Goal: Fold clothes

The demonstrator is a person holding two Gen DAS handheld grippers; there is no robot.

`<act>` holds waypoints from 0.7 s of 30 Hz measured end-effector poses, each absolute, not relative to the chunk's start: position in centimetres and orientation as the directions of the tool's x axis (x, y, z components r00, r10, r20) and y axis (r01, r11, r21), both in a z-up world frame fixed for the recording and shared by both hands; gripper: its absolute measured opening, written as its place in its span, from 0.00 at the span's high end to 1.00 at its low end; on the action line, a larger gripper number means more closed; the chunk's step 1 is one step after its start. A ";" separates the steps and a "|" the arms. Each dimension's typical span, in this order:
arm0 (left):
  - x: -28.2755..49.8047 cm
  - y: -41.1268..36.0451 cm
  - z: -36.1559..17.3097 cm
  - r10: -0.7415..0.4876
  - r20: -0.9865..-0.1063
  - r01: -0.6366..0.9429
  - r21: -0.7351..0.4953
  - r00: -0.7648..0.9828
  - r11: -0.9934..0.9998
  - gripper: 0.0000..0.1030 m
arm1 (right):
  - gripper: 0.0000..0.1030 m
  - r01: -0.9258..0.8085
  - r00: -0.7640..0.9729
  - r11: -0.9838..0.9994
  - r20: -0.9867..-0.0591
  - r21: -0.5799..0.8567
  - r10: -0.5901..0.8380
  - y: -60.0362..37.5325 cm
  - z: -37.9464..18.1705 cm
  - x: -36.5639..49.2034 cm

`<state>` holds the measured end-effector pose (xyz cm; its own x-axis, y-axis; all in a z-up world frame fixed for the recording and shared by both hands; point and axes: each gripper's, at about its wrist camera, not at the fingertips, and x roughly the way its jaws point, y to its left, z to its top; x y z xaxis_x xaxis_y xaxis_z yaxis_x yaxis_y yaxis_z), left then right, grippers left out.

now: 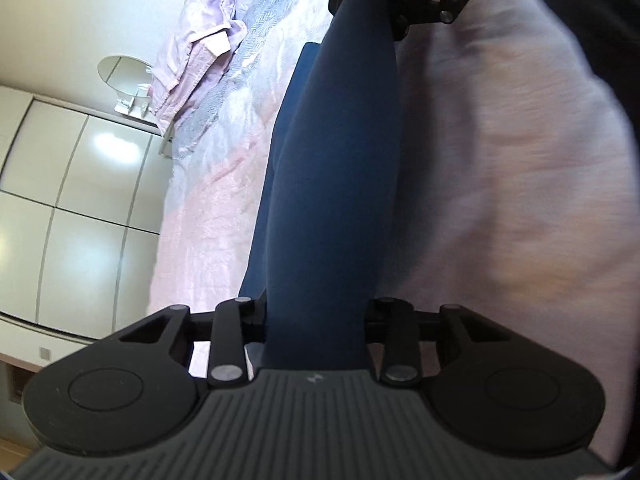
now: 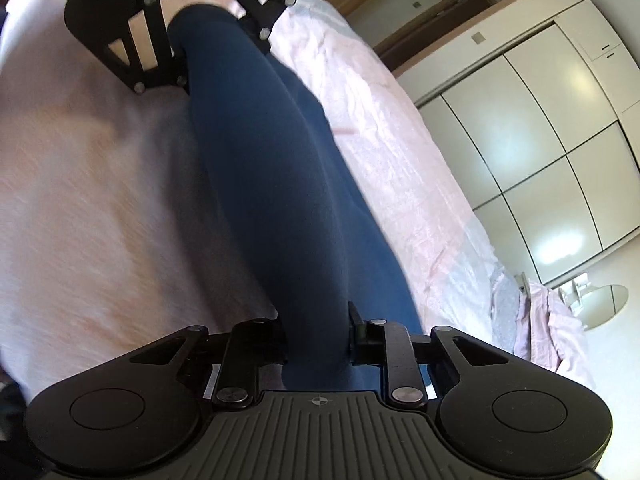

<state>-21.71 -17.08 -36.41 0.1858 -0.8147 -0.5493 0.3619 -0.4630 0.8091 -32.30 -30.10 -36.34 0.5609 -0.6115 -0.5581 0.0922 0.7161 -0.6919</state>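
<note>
A dark blue garment [image 1: 332, 168] is stretched taut between my two grippers above a pink bedspread [image 1: 500, 160]. My left gripper [image 1: 316, 320] is shut on one end of it. The right gripper [image 1: 384, 4] shows at the top of the left wrist view, clamped on the far end. In the right wrist view the blue garment [image 2: 272, 184] runs from my right gripper [image 2: 316, 336], shut on it, up to the left gripper [image 2: 180, 40] at the top. The fingertips are hidden by the cloth.
A pink garment [image 1: 192, 52] lies crumpled at the far end of the bed, also in the right wrist view [image 2: 548, 332]. White wardrobe doors [image 2: 540, 152] stand beside the bed. A round mirror [image 1: 124, 70] stands near the wall. A door [image 2: 436, 16] is at the back.
</note>
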 end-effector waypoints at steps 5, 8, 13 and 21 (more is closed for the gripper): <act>-22.4 -14.5 -38.1 -0.828 -0.524 0.359 0.826 0.202 -0.435 0.65 | 0.71 0.020 0.553 0.722 -0.593 -0.692 -0.585 -27.2 -38.4 -34.3; -22.9 -13.0 -39.1 -0.835 -0.508 0.359 0.835 0.211 -0.418 0.59 | 0.66 0.018 0.535 0.703 -0.587 -0.711 -0.608 -26.1 -38.4 -35.0; -21.0 -9.8 -36.2 -0.838 -0.525 0.513 0.766 0.150 -0.388 0.57 | 0.65 0.135 0.587 0.851 -0.651 -0.507 -0.481 -26.2 -33.5 -36.7; -16.4 -6.8 -32.2 -0.863 -0.483 0.803 0.568 0.149 -0.180 0.61 | 0.65 0.204 0.755 0.957 -0.588 -0.208 -0.289 -27.8 -27.1 -31.5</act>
